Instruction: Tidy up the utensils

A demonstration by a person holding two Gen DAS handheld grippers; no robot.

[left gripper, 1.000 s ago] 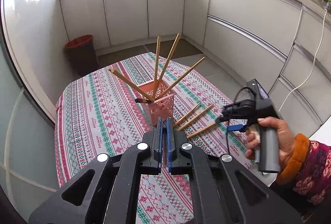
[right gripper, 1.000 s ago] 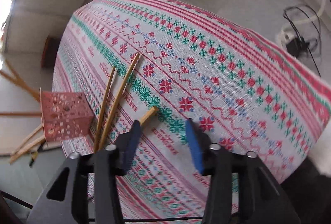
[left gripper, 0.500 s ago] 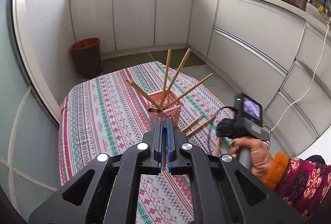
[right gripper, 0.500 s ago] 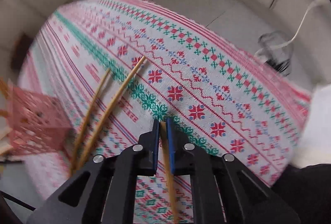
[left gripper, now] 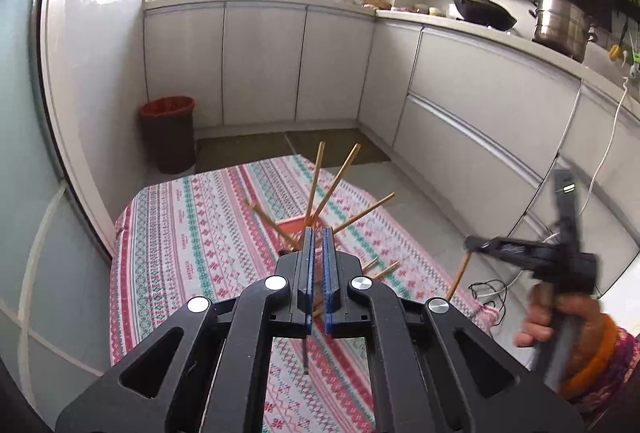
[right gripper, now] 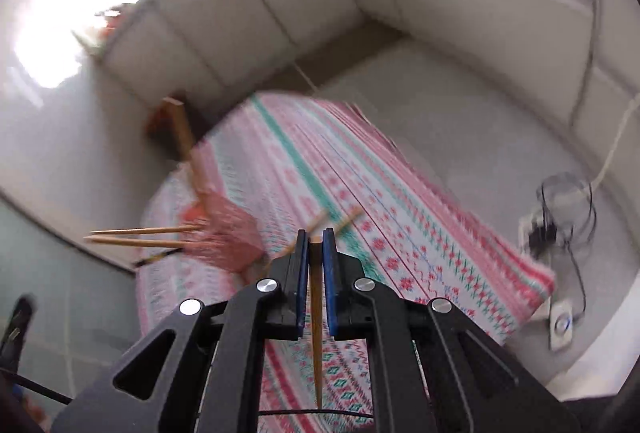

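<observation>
A pink perforated basket (left gripper: 295, 224) stands on the patterned tablecloth (left gripper: 192, 233) with several wooden chopsticks (left gripper: 338, 177) sticking out of it. It also shows in the right wrist view (right gripper: 228, 237). Two more chopsticks (left gripper: 384, 268) lie on the cloth to its right. My right gripper (right gripper: 315, 233) is shut on one chopstick (right gripper: 316, 333) and holds it in the air; it shows in the left wrist view (left gripper: 469, 246) with the chopstick (left gripper: 458, 278) hanging down. My left gripper (left gripper: 316, 233) is shut and empty, raised in front of the basket.
A dark bin with a red liner (left gripper: 168, 133) stands on the floor beyond the table. White cabinets (left gripper: 460, 105) run along the back and right. A power strip and cables (right gripper: 560, 233) lie on the floor right of the table.
My right gripper closed on a chopstick lying on the cloth and lifted it off the table. My left gripper stayed shut and rose and drew back.
</observation>
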